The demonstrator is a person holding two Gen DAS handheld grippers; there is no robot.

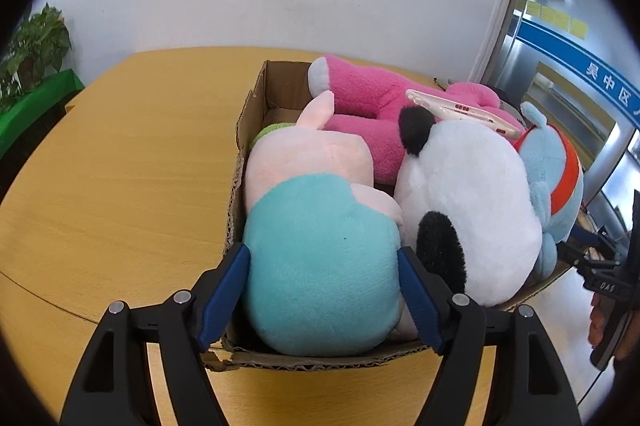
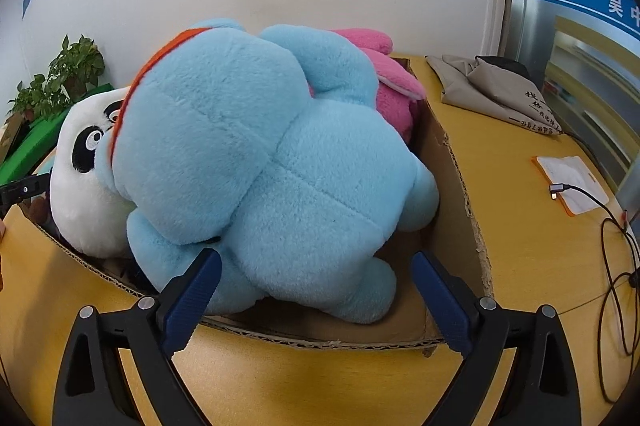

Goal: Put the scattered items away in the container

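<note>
The left tool (image 1: 324,290) was clamped on the teal plush (image 1: 320,258) inside the cardboard box (image 1: 248,114); the right tool (image 2: 316,290) gaped apart. Placement seemed nearly done; release looked next, with the blue plush (image 2: 256,154) at 12 o'clock.

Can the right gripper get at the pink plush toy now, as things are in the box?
Probably not directly. The right gripper is open in front of the big blue plush, which fills the near side of the cardboard box. The pink plush toy lies behind it, mostly covered.

Fuzzy cloth panda plush (image 1: 472,210); torn corrugated cardboard box (image 2: 452,162); smooth matt wood-grain table (image 1: 120,162).
</note>
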